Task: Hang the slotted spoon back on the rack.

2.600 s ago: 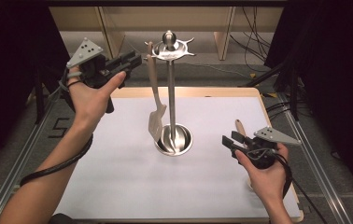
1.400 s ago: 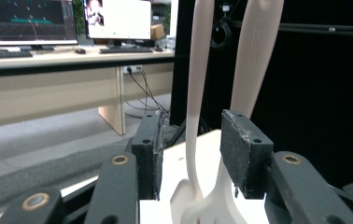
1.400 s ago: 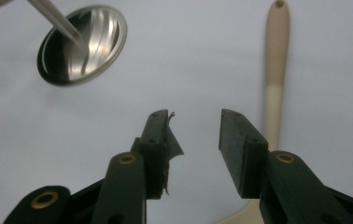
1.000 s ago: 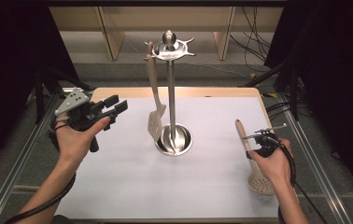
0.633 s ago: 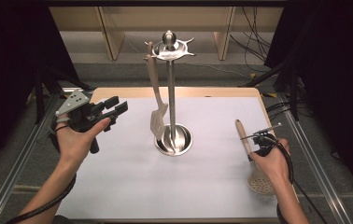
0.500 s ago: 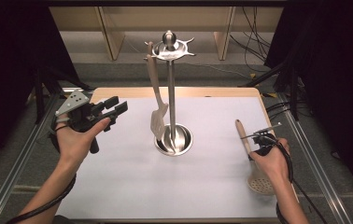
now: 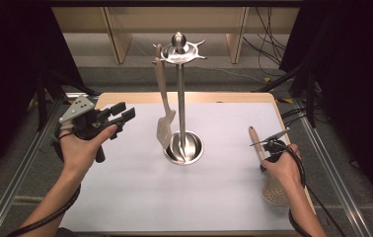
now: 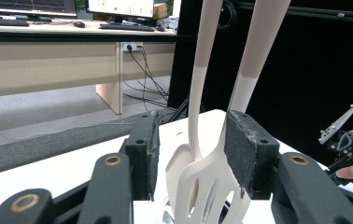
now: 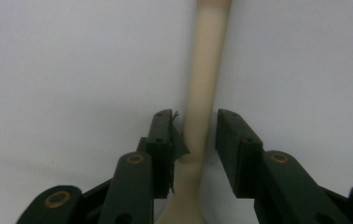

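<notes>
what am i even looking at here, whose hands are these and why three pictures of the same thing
A person sits at a table and holds a black two-jaw grasping tool in each hand. The high view looks down from above; the other two pictures come from small cameras riding on each tool, looking along its jaws.

On the white table top stands a shiny metal utensil stand with a cream slotted spatula hanging from it. A cream perforated skimmer spoon with a wooden handle lies flat at the right.

The left tool hangs open, off the table, holding nothing. The right tool straddles the skimmer's handle; its jaws have just been closing, with a gap on one side, so not gripping yet.
</notes>
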The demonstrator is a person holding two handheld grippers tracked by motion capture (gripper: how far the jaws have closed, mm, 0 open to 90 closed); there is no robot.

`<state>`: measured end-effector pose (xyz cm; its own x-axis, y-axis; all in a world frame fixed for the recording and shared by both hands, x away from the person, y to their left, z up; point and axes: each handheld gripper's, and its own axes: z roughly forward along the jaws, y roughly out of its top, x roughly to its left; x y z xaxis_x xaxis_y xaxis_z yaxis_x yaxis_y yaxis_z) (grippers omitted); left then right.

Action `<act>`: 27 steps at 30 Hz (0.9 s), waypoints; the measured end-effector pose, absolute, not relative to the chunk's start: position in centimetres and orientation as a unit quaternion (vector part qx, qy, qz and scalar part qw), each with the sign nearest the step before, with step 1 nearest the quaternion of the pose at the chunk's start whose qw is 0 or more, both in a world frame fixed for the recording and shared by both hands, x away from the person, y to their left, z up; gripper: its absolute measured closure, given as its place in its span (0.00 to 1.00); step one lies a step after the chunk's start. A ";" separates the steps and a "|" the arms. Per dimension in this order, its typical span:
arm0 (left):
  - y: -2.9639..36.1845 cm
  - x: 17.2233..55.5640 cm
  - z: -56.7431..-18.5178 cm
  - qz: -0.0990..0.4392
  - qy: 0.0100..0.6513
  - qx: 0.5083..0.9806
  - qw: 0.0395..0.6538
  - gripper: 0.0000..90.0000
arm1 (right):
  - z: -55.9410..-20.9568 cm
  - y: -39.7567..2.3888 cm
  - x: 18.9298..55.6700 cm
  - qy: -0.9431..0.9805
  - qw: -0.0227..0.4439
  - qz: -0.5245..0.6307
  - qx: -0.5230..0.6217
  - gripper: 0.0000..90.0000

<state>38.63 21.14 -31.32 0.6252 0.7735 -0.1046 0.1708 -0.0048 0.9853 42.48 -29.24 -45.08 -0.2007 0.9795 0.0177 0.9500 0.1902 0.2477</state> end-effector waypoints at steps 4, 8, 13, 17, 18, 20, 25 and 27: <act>21.2 38.6 -31.3 0.247 0.355 0.664 0.610 0.61 | -44.9 -29.2 42.9 0.761 0.058 0.092 0.639 0.85; 21.2 38.6 -31.3 0.247 0.356 0.665 0.609 0.61 | -44.9 -29.2 43.0 0.753 0.056 0.088 0.650 0.86; 21.3 38.6 -31.4 0.246 0.358 0.664 0.608 0.61 | -44.9 -29.4 42.8 0.743 0.044 0.100 0.661 0.88; 21.3 38.7 -31.4 0.245 0.359 0.665 0.608 0.61 | -45.0 -29.3 42.5 0.742 0.055 0.108 0.659 0.88; 21.3 38.7 -31.5 0.245 0.358 0.665 0.608 0.61 | -44.9 -29.3 42.4 0.741 0.051 0.113 0.660 0.88; 21.2 38.7 -31.5 0.245 0.357 0.665 0.608 0.61 | -45.0 -29.4 42.3 0.740 0.059 0.114 0.660 0.88; 21.2 38.7 -31.5 0.245 0.357 0.666 0.607 0.61 | -44.7 -29.6 41.5 0.737 0.072 0.147 0.656 0.88; 21.1 38.7 -31.6 0.244 0.357 0.666 0.607 0.60 | -44.6 -29.7 41.1 0.735 0.079 0.164 0.653 0.88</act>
